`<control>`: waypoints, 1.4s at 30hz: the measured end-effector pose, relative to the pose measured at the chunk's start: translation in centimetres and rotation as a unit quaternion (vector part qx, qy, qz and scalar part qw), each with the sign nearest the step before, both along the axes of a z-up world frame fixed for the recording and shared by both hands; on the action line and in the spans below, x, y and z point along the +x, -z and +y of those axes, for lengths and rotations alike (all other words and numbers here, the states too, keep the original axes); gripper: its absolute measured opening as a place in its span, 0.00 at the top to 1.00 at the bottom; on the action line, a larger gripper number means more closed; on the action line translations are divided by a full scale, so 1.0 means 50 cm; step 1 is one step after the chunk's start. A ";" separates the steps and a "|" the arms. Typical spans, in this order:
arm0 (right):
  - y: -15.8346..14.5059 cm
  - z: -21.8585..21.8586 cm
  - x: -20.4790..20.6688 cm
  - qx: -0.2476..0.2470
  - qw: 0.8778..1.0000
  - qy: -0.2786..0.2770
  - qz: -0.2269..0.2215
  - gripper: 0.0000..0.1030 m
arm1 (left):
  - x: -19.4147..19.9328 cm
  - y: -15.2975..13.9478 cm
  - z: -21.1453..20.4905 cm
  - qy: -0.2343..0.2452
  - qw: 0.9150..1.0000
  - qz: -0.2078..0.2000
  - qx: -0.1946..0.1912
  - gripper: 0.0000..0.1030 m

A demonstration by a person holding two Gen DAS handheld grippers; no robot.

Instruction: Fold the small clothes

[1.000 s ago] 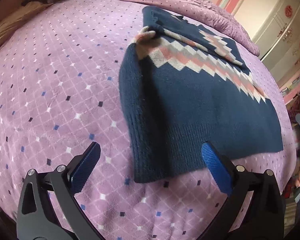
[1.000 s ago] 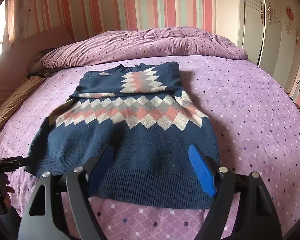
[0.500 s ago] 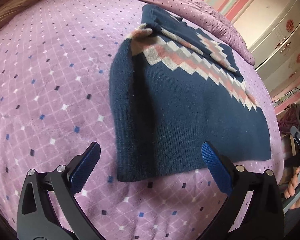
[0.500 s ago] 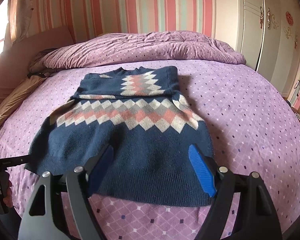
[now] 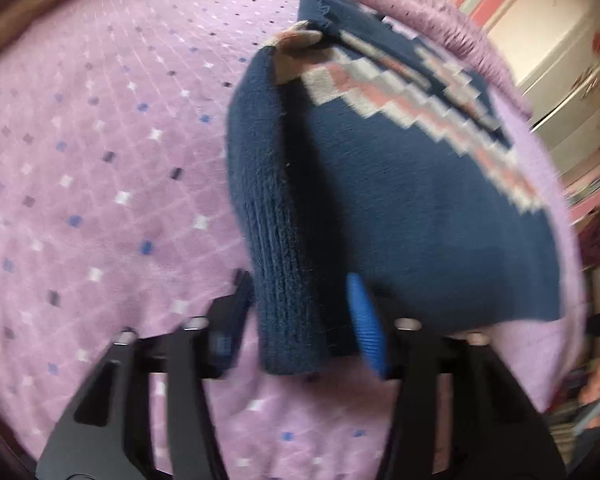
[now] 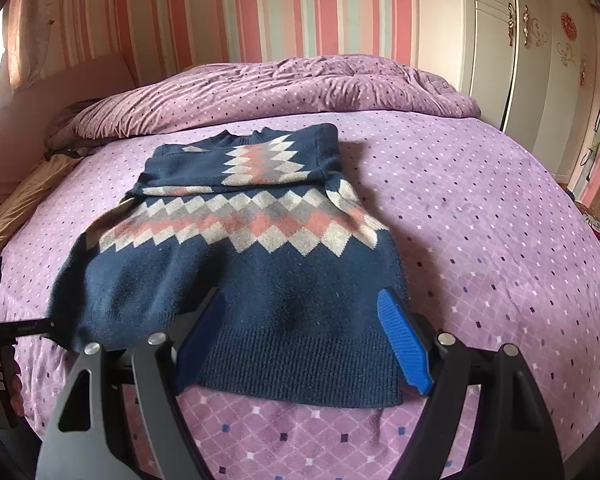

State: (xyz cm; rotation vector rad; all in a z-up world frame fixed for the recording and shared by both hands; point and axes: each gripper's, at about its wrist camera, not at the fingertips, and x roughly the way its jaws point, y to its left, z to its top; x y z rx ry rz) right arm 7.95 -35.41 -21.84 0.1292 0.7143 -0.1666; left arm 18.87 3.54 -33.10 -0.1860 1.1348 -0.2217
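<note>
On the purple dotted bed cover, a small navy sweater with a pink, grey and white diamond band lies flat near the bed's front edge, its upper part already folded down over the chest and its ribbed hem closest to the grippers. At the sweater's left hem corner, the left gripper is closing with the thick ribbed corner between its jaws; the blurred view does not show the pads pressing yet. To the right, the right gripper hovers with its jaws wide over the right half of the hem, holding nothing. The knit looks soft, light and limp, so it will likely sag and stretch wherever it is unsupported. The doubled ribbed hem corners seem the firmest places to pinch, both layers together.
</note>
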 end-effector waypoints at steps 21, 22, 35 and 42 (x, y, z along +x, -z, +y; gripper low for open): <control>0.162 -0.163 0.000 0.129 0.980 0.094 0.119 0.23 | 0.008 -0.077 0.003 -0.011 0.999 -0.027 -0.027 0.93; 0.174 -0.175 -0.003 0.142 0.977 0.102 0.125 0.23 | 0.009 -0.084 0.000 -0.009 0.999 -0.030 -0.026 0.93; 0.254 -0.181 -0.012 0.297 0.934 0.130 0.147 0.50 | 0.009 -0.092 -0.026 0.002 0.999 -0.036 0.004 0.93; 0.242 -0.156 0.031 0.239 0.952 0.112 0.152 0.86 | 0.003 -0.055 -0.013 0.006 0.999 -0.026 0.025 0.92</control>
